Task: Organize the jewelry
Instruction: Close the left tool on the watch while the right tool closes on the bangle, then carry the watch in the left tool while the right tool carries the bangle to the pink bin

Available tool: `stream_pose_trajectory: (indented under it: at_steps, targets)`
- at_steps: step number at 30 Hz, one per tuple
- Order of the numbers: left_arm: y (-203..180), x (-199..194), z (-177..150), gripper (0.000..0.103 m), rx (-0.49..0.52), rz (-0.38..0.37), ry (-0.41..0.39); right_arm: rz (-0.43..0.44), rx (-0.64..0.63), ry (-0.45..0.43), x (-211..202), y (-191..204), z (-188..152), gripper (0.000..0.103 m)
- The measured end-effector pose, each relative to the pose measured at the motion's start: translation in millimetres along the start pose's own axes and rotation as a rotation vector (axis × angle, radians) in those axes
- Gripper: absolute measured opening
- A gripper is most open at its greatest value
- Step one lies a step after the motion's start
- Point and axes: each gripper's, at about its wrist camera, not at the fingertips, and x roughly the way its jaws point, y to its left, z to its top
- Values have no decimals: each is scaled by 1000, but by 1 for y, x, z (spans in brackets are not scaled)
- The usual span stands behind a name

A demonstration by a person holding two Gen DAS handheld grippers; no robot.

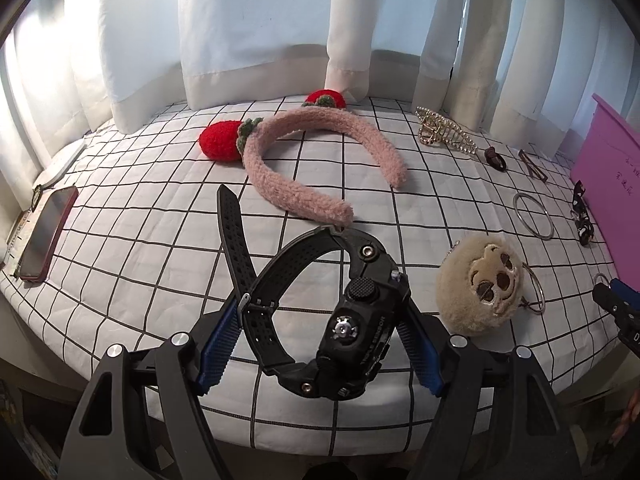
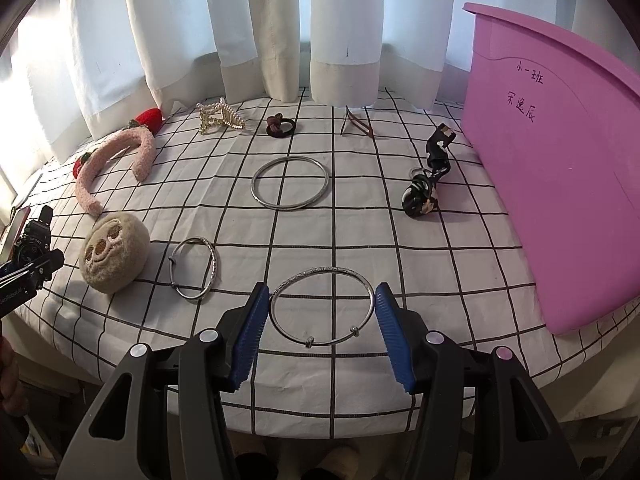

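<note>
Your left claw (image 1: 320, 344) clamps the chunky black watch (image 1: 352, 344) by its stiff case; your right claw (image 2: 322, 332), open, straddles a thin, slippery silver bangle (image 2: 322, 308).

Black watch (image 1: 320, 320): strap buckled into a loop, on edge between the left hand-held gripper's pads (image 1: 218, 344), tail pointing to 11 o'clock. Beaded-end bangle (image 2: 322, 306): flat on the grid cloth between the right hand-held gripper's pads (image 2: 250, 330), gap at 6 o'clock. Knotted bangle (image 2: 196, 268) at its 10 o'clock, tilted. Plain ring bangle (image 2: 290, 185) flat at 12 o'clock. Pearl claw clip (image 2: 218, 118), brown hair tie (image 2: 280, 125), and brown clip (image 2: 357, 124) further back. Pink box (image 2: 560, 160) at 2 o'clock.
</note>
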Motion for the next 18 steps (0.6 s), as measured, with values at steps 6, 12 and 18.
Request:
stream_pose_trajectory:
  at_steps: [6,12,18]
  targets:
    - [-13,-37,30,72,57,-27,-56,14,25,-58,-29,1,23,53]
    - [-37,-74,62,72,128,-126,-124,13,66,-138,-70,-3,44,53]
    - [-84,-101,88,72,234,-273,-187,-24,146,-235,-118,-27,62,53]
